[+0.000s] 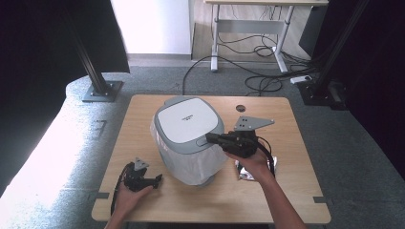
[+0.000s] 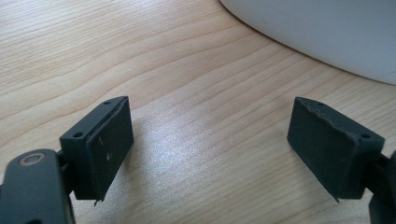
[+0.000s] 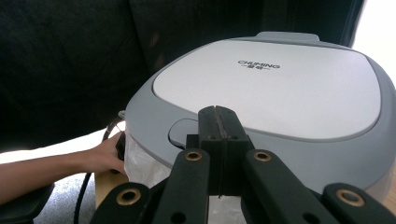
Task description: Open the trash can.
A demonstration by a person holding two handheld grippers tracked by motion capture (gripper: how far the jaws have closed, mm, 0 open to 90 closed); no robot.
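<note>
A bin with a grey lid (image 1: 186,121) (image 3: 280,88) and a white bag liner (image 1: 191,164) stands mid-table. My right gripper (image 1: 210,138) (image 3: 219,114) is shut, empty, its tips touching or just over the oval push button (image 3: 180,133) at the lid's front edge. My left gripper (image 1: 157,180) (image 2: 208,112) rests open on the wooden table (image 1: 267,191) to the bin's lower left, nothing between its jaws. The white bag (image 2: 327,32) curves across the top right of the left gripper view. A hand (image 3: 100,156) appears beside the bin in the right gripper view.
A crumpled silver packet (image 1: 246,172) lies on the table under my right forearm. A round cable hole (image 1: 241,109) sits near the table's far edge. Black stand bases (image 1: 102,90) and floor cables (image 1: 262,81) lie beyond the table, with a desk (image 1: 250,28) behind.
</note>
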